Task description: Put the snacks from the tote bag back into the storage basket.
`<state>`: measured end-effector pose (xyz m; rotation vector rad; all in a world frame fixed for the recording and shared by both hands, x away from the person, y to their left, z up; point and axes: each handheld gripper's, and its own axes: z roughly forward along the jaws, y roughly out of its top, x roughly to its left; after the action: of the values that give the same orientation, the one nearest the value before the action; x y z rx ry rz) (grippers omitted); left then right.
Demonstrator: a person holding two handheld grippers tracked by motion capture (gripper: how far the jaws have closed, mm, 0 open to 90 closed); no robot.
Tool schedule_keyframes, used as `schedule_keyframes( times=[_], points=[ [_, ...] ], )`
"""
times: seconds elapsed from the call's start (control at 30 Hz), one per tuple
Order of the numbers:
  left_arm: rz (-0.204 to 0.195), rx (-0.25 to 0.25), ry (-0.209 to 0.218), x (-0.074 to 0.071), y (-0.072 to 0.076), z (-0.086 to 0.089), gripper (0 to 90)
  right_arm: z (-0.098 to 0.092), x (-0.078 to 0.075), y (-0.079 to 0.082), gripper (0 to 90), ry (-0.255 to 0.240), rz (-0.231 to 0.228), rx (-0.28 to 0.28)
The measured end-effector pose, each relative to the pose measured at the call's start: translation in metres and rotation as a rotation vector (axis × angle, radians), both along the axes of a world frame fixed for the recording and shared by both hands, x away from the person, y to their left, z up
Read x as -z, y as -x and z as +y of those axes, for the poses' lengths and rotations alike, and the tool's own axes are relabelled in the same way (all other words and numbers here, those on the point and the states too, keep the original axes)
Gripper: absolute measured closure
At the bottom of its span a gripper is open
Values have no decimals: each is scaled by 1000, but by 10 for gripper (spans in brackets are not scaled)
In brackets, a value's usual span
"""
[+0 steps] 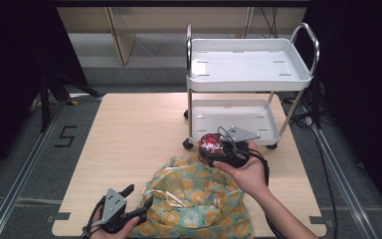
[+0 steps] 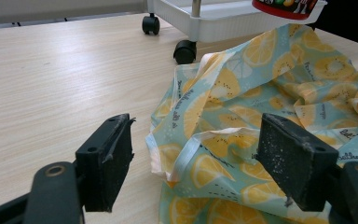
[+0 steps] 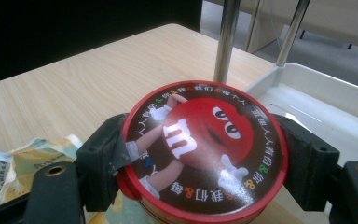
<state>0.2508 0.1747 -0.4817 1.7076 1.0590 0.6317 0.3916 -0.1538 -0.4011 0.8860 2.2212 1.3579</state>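
the right claw (image 3: 200, 154) is seen clamped on a round red tin with a cartoon candy figure on its lid (image 3: 200, 149), its two black jaws pressed against opposite sides of the rim. in the high view this right claw (image 1: 218, 149) is found just right of the frame's centre, carried by the person's right hand (image 1: 248, 172), and the tin (image 1: 210, 144) is held above the far edge of a crumpled cloth bag printed with yellow lemon slices on pale green (image 1: 194, 201). just beyond the tin, toward the upper right of the frame, a white two-shelf trolley with chrome posts and black castors (image 1: 248, 79) is parked on the light wooden table (image 1: 129, 134).

the left claw (image 2: 196, 158) is held with its jaws spread wide, nothing between them, at the near left edge of the bag (image 2: 261, 116). in the high view it (image 1: 139, 196) is placed at the lower left of the frame, gripped by the left hand (image 1: 112, 226).
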Motion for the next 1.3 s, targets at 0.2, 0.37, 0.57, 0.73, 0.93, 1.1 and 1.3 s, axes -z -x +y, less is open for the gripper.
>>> schedule_keyframes(
  times=[0.2, 0.37, 0.57, 0.73, 0.93, 1.1, 1.3],
  points=[
    [1, -3, 0, 0, 0, 0, 259, 0, 0, -2, 269, -12, 2, 9],
    [-3, -2, 0, -1, 0, 0, 259, 0, -1, -3, 269, -1, 8, 16],
    [1, -8, 4, -1, 1, 0, 259, 1, -2, -7, 269, 5, -17, 16],
    [-4, -2, -4, -1, 0, 1, 260, 2, -2, -8, 269, 0, -13, 12],
    [-9, -3, 3, -1, 0, 1, 260, 3, -2, -9, 269, 3, -4, 16],
    [-11, -1, 4, -1, 0, 1, 260, 5, -1, -10, 269, -12, 6, 31],
    [-15, -5, 19, -1, 0, 0, 261, 5, -1, -13, 269, 1, -3, 24]
  ],
)
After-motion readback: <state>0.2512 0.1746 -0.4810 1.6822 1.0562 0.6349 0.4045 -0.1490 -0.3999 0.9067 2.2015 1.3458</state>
